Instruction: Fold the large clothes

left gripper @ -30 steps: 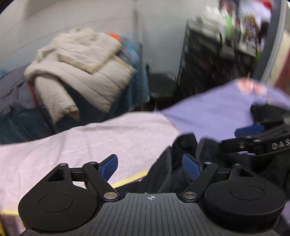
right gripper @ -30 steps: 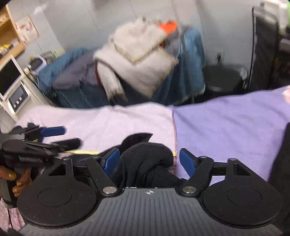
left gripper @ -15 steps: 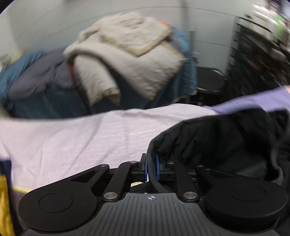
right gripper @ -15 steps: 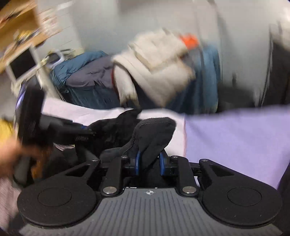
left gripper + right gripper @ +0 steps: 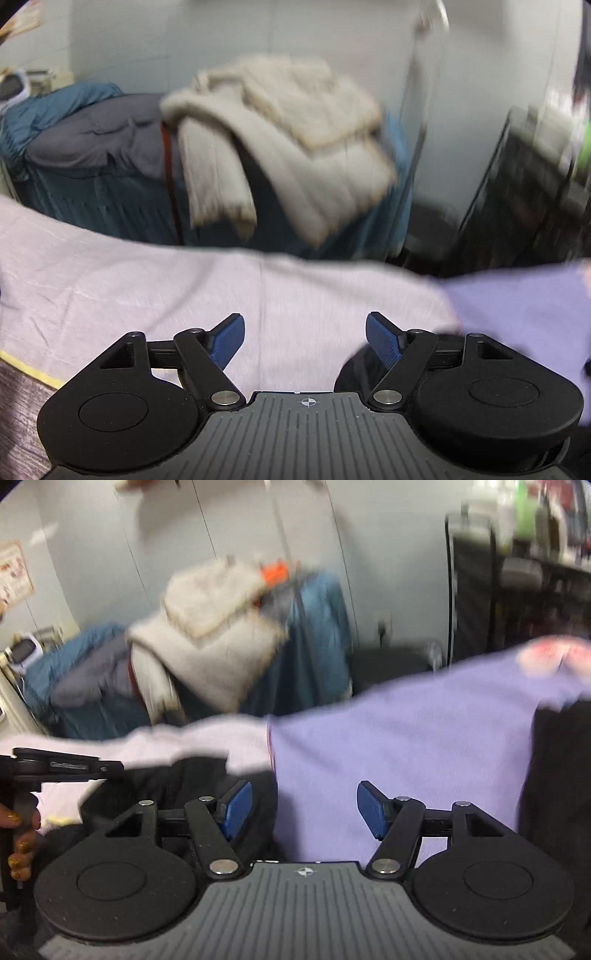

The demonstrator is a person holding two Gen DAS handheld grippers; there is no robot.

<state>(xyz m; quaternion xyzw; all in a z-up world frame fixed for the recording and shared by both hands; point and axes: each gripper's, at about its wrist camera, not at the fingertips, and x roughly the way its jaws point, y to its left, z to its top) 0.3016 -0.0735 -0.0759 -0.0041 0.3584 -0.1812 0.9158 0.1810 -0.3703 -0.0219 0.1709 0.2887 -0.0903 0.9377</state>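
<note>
A black garment (image 5: pixel 177 782) lies on the sheet-covered bed, just left of and under my right gripper (image 5: pixel 304 808), which is open and empty over the purple sheet (image 5: pixel 406 746). More black cloth (image 5: pixel 561 775) lies at the right edge. My left gripper (image 5: pixel 304 338) is open and empty above the pale pink sheet (image 5: pixel 147 288); a bit of the black garment (image 5: pixel 354 369) shows under its right finger. The left gripper also shows in the right wrist view (image 5: pixel 55 766), held by a hand.
Beyond the bed stands a heap of clothes: a cream quilted coat (image 5: pixel 295 147), a grey garment (image 5: pixel 103 144) and blue fabric (image 5: pixel 48 107). A dark shelf rack (image 5: pixel 517 590) stands at the back right. A yellow-edged cover (image 5: pixel 26 373) shows at the lower left.
Both grippers were shut on the black garment half a second ago. Both have opened and let it go; it now lies on the bed.
</note>
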